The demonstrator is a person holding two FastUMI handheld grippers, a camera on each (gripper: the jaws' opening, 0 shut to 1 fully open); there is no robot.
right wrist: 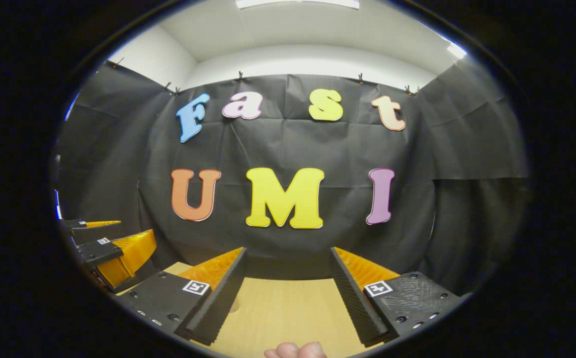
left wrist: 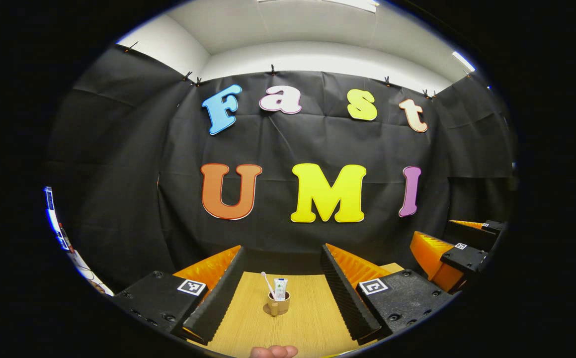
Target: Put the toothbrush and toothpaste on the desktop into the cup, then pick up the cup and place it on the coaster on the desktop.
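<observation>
A small brown cup (left wrist: 279,303) stands upright on the wooden desktop (left wrist: 312,318), well ahead of my left gripper (left wrist: 283,250) and centred between its fingers. A white toothbrush (left wrist: 267,283) and a white-and-green toothpaste tube (left wrist: 281,288) stick up out of the cup. A thin brown disc, seemingly the coaster (left wrist: 267,311), shows under the cup's left base. The left gripper is open and holds nothing. My right gripper (right wrist: 288,251) is open too, over bare desktop (right wrist: 288,313). A brown edge (right wrist: 233,307) peeks out beside its left finger; I cannot tell what it is.
The black cloth wall closes off the far edge of the desktop. The right gripper (left wrist: 459,253) shows at the right in the left gripper view, and the left gripper (right wrist: 106,251) at the left in the right gripper view. A person's fingertips (left wrist: 274,351) (right wrist: 295,349) show at the bottom.
</observation>
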